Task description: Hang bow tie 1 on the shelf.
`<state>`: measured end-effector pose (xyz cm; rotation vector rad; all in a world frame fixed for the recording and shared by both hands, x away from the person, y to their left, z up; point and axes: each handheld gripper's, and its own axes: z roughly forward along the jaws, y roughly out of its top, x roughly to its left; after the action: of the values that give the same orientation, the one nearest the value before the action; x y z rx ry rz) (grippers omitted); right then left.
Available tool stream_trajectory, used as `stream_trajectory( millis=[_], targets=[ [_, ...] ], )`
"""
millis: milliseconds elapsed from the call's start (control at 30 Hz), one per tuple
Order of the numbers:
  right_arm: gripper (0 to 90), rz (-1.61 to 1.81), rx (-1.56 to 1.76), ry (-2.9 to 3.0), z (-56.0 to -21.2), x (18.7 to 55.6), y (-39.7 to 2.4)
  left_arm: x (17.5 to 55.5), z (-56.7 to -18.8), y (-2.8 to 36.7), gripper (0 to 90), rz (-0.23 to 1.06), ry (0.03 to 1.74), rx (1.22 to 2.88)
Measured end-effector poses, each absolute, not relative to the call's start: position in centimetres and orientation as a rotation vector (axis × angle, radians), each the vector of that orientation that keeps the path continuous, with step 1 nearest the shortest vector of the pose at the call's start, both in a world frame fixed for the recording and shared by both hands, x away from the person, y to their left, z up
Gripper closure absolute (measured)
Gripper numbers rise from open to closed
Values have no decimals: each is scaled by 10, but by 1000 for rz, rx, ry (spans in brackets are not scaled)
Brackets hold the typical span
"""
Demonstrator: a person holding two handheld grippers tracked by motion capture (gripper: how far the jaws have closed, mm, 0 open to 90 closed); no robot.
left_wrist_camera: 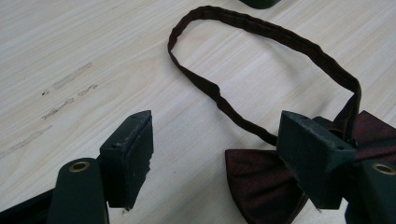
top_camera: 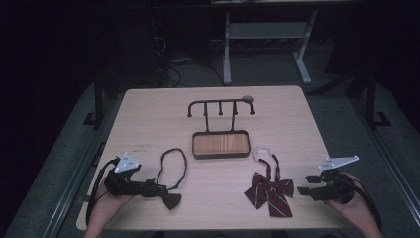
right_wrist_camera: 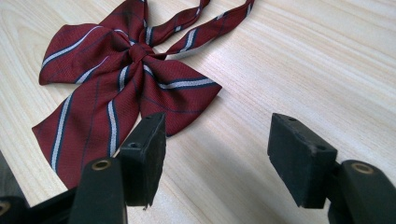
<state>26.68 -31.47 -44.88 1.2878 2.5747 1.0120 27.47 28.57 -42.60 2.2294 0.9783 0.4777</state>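
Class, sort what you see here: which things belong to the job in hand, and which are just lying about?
In the job:
- dark bow tie, by the open left tool
- striped bow tie, by the open right tool
- hook stand with tray, probably

Lying about:
- table
- desk frame on the floor behind

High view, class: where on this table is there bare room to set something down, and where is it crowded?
Bare: the table left of the hook rack and tray, the right side beyond them, and the front middle between the dark bow tie and striped bow tie. Crowded: both front corners, where each open gripper, left and right, sits by its tie.
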Motion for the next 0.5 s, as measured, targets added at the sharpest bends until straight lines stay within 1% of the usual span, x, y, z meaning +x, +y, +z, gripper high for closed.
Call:
stream_trajectory(
  millis=[167,500],
  targets=[
    [370,1013,1257,2579,-447,267,-315,274,-426,284,274,479,961,2239],
    [371,1028,1211,2599,-436,272,-301,272,-425,284,271,494,943,2248]
  ],
)
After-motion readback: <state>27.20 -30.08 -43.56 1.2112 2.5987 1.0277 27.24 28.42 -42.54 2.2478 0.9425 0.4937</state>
